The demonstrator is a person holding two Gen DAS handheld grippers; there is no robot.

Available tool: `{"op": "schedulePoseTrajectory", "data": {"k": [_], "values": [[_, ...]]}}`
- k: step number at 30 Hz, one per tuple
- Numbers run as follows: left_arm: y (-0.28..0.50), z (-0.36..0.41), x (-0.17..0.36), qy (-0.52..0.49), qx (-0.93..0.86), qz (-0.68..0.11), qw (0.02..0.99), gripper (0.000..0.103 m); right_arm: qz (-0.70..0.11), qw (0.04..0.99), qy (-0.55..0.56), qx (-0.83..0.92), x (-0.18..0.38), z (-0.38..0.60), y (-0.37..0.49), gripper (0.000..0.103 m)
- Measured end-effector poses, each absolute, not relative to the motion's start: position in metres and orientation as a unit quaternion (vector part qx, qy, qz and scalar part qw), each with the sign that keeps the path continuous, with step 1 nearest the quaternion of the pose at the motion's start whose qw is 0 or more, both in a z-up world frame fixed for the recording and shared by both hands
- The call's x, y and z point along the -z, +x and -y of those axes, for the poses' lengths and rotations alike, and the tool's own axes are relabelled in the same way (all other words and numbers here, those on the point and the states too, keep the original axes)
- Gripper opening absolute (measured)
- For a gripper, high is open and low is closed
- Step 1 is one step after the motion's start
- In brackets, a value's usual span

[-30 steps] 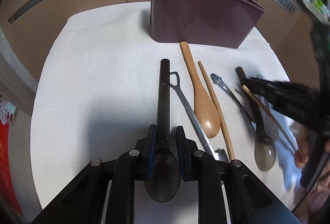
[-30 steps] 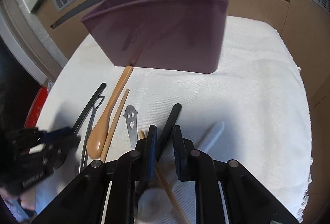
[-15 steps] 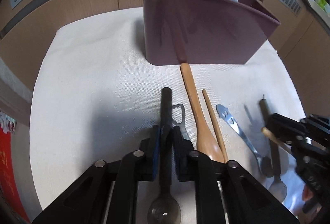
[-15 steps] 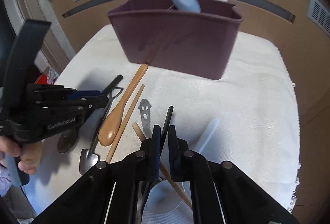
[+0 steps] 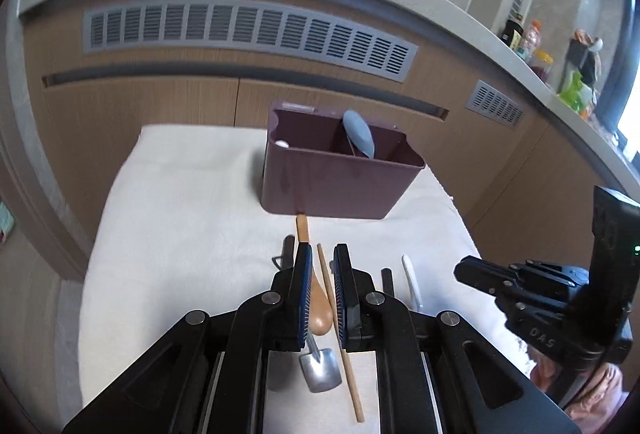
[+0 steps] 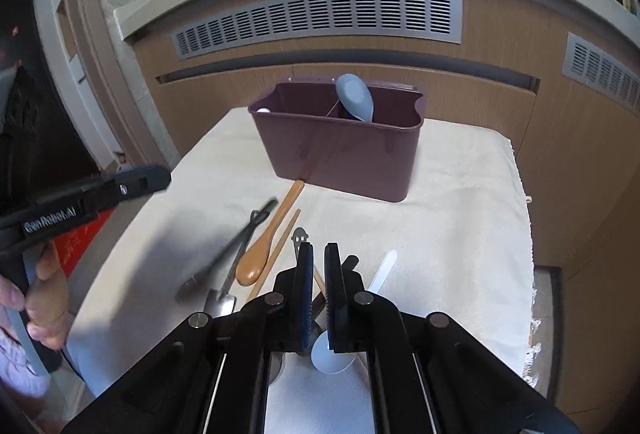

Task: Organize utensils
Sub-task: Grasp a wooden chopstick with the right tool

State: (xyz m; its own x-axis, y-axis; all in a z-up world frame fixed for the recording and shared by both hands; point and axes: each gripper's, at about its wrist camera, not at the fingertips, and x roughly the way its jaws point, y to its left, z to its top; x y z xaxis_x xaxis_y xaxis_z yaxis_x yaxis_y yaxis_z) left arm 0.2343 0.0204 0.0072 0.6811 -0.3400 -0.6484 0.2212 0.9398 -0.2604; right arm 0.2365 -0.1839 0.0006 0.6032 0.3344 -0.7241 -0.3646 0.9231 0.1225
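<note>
**Both tongs shut on nothing, cutlery flat on the cloth**

Far left, my left hand (image 6: 42,294) holds the left tongs (image 5: 323,254) above the near edge of the cloth-covered table (image 5: 180,234). Its pads are pinched to a thin slit and nothing sits between them; through the slit I see only the utensils lying below.

From left to right on the cloth:
- A black spoon (image 6: 240,238), smeared with blur, lies at the left end of the row.
- Just beside it is a shovel-shaped metal spoon (image 5: 322,372), its bowl toward me.
- Next comes a wooden spoon (image 6: 264,246), its handle reaching the foot of the caddy.
- A wooden chopstick (image 6: 282,240) lies close along its right side.
- Then there is a steel handle with a smiley face (image 6: 301,236).
- A black handle (image 6: 350,261) follows, partly hidden behind my right tongs.
- Last is a white spoon (image 6: 332,354), its bowl near me.

All lie roughly side by side, handles pointing away from me.

Beyond the row stands the maroon caddy (image 6: 340,154), upright at the far middle of the cloth. A pale blue spoon (image 6: 354,102) stands bowl-up in it, right beside the divider.

On the right, my right tongs (image 6: 319,252) hang over the near right part of the row. The pads are almost touching and empty.
</note>
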Motion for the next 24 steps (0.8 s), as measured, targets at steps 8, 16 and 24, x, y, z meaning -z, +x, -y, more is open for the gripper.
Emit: {"op": "schedulePoseTrajectory", "data": {"k": [8,16,24], "values": [[0.249,-0.026,0.04,-0.047,0.112,-0.436,0.892,0.022,-0.492,0.854,-0.004,-0.168,0.054,0.183,0.263,0.023],[0.248,-0.028,0.072,-0.046,0.124,-0.472,0.872,0.066,-0.499,0.84,-0.044,-0.208,0.072,0.163,0.262,0.025],[0.258,-0.011,0.08,-0.018,0.134,-0.48,0.867,0.092,-0.522,0.83,-0.059,-0.189,0.085,0.178,0.255,0.005]]}}
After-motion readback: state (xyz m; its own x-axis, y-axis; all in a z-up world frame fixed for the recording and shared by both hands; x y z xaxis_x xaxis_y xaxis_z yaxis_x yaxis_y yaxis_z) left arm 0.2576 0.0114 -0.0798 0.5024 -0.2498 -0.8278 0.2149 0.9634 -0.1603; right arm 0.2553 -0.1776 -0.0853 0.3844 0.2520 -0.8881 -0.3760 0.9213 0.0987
